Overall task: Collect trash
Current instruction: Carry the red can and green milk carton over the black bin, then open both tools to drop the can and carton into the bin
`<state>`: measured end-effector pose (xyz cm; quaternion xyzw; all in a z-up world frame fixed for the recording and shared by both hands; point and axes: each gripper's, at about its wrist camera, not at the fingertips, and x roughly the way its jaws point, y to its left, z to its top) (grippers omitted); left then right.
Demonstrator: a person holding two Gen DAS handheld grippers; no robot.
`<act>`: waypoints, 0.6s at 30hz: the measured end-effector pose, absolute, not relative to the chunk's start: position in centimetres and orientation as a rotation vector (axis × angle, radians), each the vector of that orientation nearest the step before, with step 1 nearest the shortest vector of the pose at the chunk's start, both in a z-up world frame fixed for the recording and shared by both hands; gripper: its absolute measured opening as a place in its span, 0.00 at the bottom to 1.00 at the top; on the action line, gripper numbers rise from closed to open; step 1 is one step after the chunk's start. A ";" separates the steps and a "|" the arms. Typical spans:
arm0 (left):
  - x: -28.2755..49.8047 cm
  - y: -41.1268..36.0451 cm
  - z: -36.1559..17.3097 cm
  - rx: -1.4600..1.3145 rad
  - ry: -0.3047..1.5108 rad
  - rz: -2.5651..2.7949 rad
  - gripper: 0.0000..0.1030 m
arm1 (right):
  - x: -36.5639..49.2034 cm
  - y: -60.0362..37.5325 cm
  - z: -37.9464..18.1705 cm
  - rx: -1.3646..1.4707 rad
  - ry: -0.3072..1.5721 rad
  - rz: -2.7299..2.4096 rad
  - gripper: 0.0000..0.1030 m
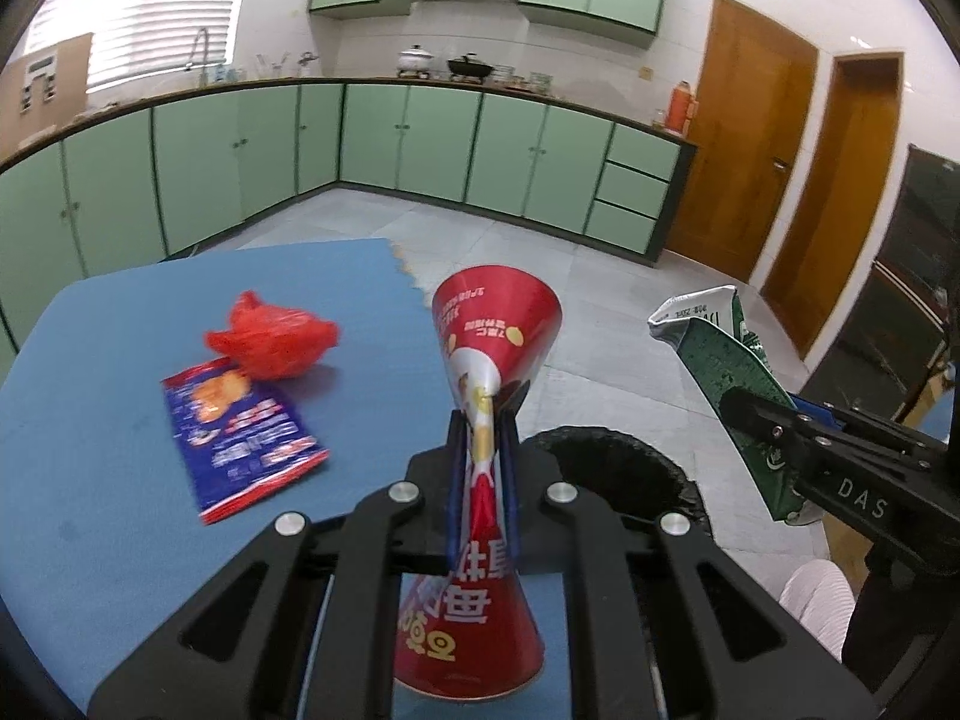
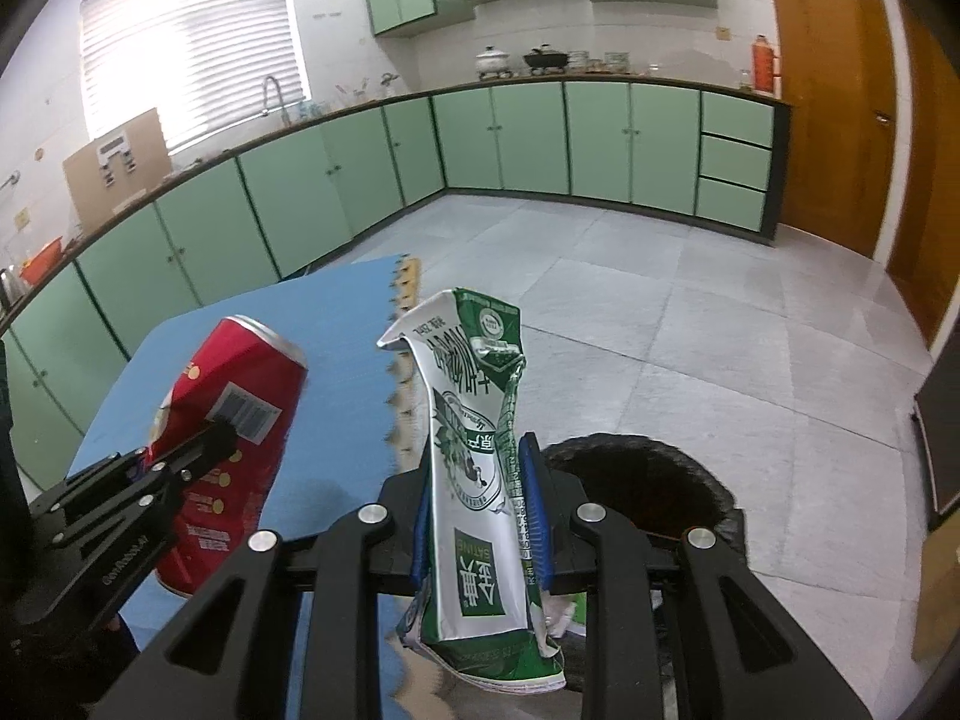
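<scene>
**Trash in both tongs, bin just ahead**

Trash is already lifted off the worktop (image 1: 120,480): the left tongs (image 1: 480,456) are clenched hard on a crushed red can (image 1: 492,330), pinching its middle nearly flat, and the right tongs (image 2: 480,510) grasp a flattened green-and-white milk carton (image 2: 474,420) upright between the blue pads. Both pieces hang above the blue worktop's edge, near the black-lined bin (image 2: 648,480) on the floor to the right.

The step in hand looks like the carry to the bin. Next, each piece needs to be brought over the opening and let go; the carton sits nearer.

Two pieces lie on the worktop: a red plastic bag (image 1: 270,342) touching a blue snack wrapper (image 1: 240,432).

The bin's near rim is hidden behind the tongs, and its inside is too dark to read. The wrapper is blurred.
</scene>
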<state>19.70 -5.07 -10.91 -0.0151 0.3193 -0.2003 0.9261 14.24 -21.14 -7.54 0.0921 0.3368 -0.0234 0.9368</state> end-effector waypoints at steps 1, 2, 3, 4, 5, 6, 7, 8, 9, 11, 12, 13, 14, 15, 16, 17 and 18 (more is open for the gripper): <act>19.8 -6.0 -10.9 -0.024 0.654 -0.428 0.09 | 14.1 -21.7 -7.5 0.190 0.687 -0.059 0.25; 19.7 -6.6 -11.0 -0.021 0.655 -0.441 0.08 | 13.8 -22.4 -7.4 0.193 0.684 -0.073 0.25; 19.8 -7.1 -11.0 -0.019 0.656 -0.453 0.08 | 13.5 -23.1 -7.4 0.196 0.682 -0.088 0.25; 19.8 -8.0 -11.1 -0.015 0.657 -0.471 0.08 | 13.3 -23.7 -7.4 0.198 0.681 -0.098 0.25; 19.8 -8.8 -11.3 -0.012 0.657 -0.488 0.08 | 13.0 -24.4 -7.4 0.201 0.678 -0.113 0.25; 19.7 -9.1 -11.5 -0.009 0.657 -0.501 0.08 | 12.8 -25.1 -7.4 0.203 0.676 -0.128 0.25; 19.7 -10.1 -11.6 -0.004 0.658 -0.520 0.08 | 12.6 -25.7 -7.4 0.205 0.676 -0.139 0.25; 19.7 -10.9 -11.7 -0.001 0.660 -0.536 0.07 | 12.4 -26.3 -7.4 0.208 0.676 -0.153 0.25; 19.8 -11.5 -11.9 -0.001 0.662 -0.549 0.07 | 12.3 -27.0 -7.6 0.210 0.678 -0.168 0.25; 19.9 -13.3 -12.1 0.002 0.664 -0.580 0.07 | 12.1 -28.2 -7.9 0.212 0.681 -0.192 0.25; 20.0 -14.2 -12.3 0.006 0.666 -0.593 0.07 | 12.1 -28.6 -8.1 0.214 0.685 -0.201 0.25; 20.1 -14.8 -12.5 0.006 0.669 -0.603 0.07 | 12.1 -29.4 -8.4 0.220 0.691 -0.214 0.25; 20.3 -15.6 -12.8 0.007 0.674 -0.615 0.07 | 12.2 -30.0 -8.7 0.226 0.696 -0.223 0.25; 20.4 -16.0 -13.0 0.008 0.677 -0.622 0.07 | 12.3 -30.3 -8.9 0.229 0.698 -0.229 0.25; 20.6 -16.8 -13.2 0.012 0.679 -0.634 0.06 | 12.3 -30.8 -9.2 0.232 0.701 -0.238 0.25; 20.7 -17.4 -13.5 0.014 0.681 -0.643 0.06 | 12.3 -31.3 -9.5 0.235 0.704 -0.248 0.25; 20.9 -17.7 -13.8 0.015 0.684 -0.649 0.06 | 12.4 -31.8 -9.8 0.239 0.708 -0.257 0.25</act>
